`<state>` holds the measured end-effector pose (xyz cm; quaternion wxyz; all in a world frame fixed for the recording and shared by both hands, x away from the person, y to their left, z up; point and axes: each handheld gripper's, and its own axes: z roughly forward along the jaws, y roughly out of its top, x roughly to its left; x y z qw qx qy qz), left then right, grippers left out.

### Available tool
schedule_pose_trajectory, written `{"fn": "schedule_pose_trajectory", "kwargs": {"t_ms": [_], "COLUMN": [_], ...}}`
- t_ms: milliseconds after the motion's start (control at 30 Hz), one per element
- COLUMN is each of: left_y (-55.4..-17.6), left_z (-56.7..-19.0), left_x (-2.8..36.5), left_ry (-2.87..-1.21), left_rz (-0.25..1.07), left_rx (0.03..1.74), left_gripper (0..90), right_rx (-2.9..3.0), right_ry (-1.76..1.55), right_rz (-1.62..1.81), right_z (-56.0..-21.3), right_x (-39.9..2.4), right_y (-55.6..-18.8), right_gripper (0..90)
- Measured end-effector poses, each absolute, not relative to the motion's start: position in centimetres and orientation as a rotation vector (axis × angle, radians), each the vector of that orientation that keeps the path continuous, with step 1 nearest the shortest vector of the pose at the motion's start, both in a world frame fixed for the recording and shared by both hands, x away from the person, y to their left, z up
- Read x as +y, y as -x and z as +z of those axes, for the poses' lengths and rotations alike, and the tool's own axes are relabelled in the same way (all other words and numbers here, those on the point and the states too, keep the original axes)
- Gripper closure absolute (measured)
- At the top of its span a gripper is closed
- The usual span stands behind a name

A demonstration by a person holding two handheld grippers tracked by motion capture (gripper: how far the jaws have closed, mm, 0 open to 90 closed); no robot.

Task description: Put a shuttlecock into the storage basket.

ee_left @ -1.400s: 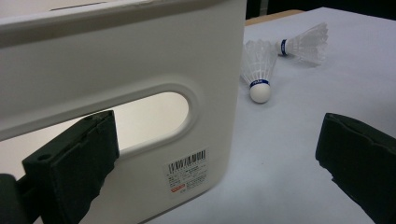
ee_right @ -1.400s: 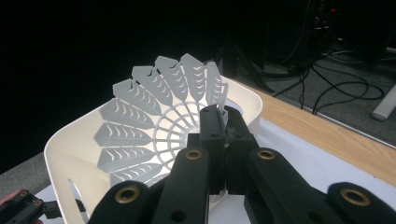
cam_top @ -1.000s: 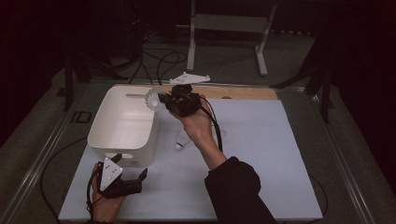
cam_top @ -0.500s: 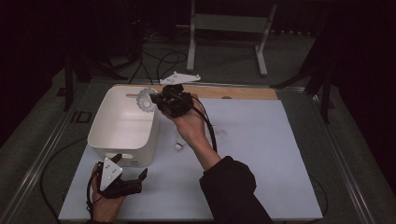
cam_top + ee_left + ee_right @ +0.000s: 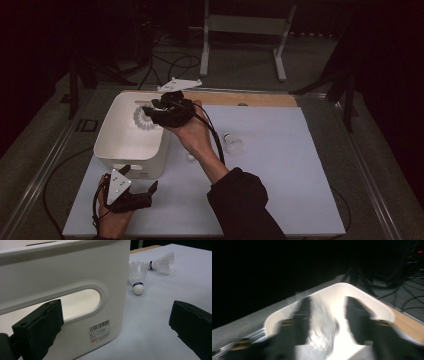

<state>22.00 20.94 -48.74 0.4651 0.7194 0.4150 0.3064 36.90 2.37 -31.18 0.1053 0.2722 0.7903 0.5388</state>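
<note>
Right tool [image 5: 150, 112], upper-left centre of the high view, jaws just opening over the white bin [image 5: 107, 142]; shuttlecock [image 5: 142, 118] between them, blurred, grip unclear. Left tool [image 5: 142, 192], lower left, wide open, empty. Two shuttlecocks [image 5: 233, 143] on desk [image 5: 280, 190].

The high view looks forward and down over the whole tabletop [image 5: 300, 165]. Both gripper views sit close to the white bin [image 5: 130, 145], centre-left there: its handle wall [image 5: 75, 290] and its far corner [image 5: 352, 288].
</note>
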Motion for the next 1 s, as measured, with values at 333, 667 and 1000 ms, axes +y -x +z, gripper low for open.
{"fn": "schedule_pose_trajectory", "kwargs": {"t_ms": [333,667,1000], "left_y": [-22.0,-22.0,-22.0], "left_z": [-48.8,-48.8,-48.8], "left_x": [20.9,20.9,20.9], "left_ry": [-1.767,-1.766,-1.767], "left_rz": [0.751,0.752,0.751], "left_rx": [1.018,1.019,1.019], "left_gripper": [0.1,0.1,0.1], "right_rx": [2.313,2.307,2.308], "right_ry": [-0.813,-0.809,-0.798], "right_rz": [1.493,1.438,1.396], "right_z": [-31.3,-31.5,-31.4], "right_x": [1.6,0.6,-0.3], "right_y": [-37.0,-37.2,-37.5], "right_gripper": [13.6,13.1,11.6]}}
